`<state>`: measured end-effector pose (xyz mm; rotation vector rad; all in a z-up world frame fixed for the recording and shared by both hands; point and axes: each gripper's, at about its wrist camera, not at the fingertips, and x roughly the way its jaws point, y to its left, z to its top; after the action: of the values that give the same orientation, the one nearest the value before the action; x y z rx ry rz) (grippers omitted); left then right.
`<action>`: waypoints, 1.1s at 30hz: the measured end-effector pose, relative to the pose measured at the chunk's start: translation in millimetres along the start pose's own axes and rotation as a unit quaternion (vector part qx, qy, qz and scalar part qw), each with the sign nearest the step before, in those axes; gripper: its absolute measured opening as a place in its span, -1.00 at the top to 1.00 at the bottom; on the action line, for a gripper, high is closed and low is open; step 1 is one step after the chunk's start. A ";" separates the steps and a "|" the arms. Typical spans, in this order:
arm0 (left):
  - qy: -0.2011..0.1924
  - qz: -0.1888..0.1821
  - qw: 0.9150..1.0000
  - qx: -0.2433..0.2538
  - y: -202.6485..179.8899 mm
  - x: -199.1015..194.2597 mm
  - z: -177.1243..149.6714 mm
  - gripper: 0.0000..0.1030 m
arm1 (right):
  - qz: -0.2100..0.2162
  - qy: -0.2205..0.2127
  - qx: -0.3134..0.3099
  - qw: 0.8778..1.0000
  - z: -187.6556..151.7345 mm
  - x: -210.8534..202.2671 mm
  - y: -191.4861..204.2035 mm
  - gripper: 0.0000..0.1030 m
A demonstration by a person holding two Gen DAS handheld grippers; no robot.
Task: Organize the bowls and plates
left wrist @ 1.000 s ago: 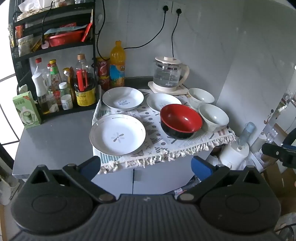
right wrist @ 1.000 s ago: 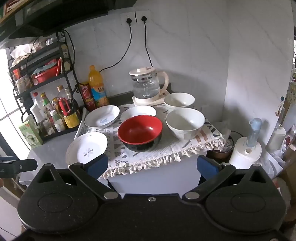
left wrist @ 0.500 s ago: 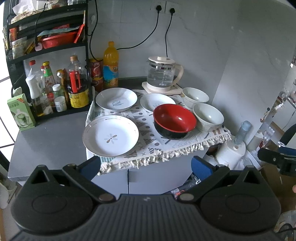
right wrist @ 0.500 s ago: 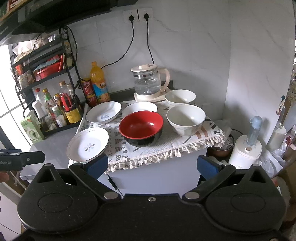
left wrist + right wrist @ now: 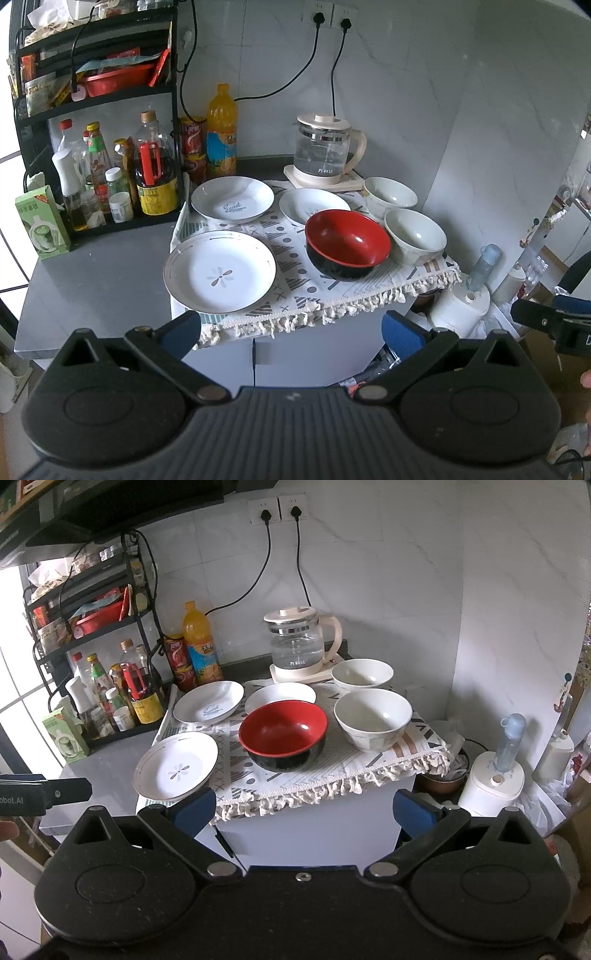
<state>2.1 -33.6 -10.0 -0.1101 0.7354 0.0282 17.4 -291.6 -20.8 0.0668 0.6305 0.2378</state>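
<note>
Both cameras have drawn back slightly since a second ago, so the dishes sit a little lower in frame; nothing on the cloth has shifted. Centre frame, the glossy red-and-black bowl [image 5: 283,734] stands between two white ceramic bowls [image 5: 373,718] and three shallow white plates [image 5: 220,271], all on a fringed patterned cloth [image 5: 332,771]. Left gripper [image 5: 291,334] and right gripper [image 5: 303,810] hang spread wide, empty, short of the counter.
</note>
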 end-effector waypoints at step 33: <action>-0.006 0.003 1.000 -0.012 6.2 -4.2 -6.6 -1.00 | 0.000 0.009 0.001 1.000 -0.1 5.6 0.3 -1.00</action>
<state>-5.8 -28.1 -12.5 -0.1305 0.7235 0.0442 21.7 -290.0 -24.1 0.0672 0.6485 0.2369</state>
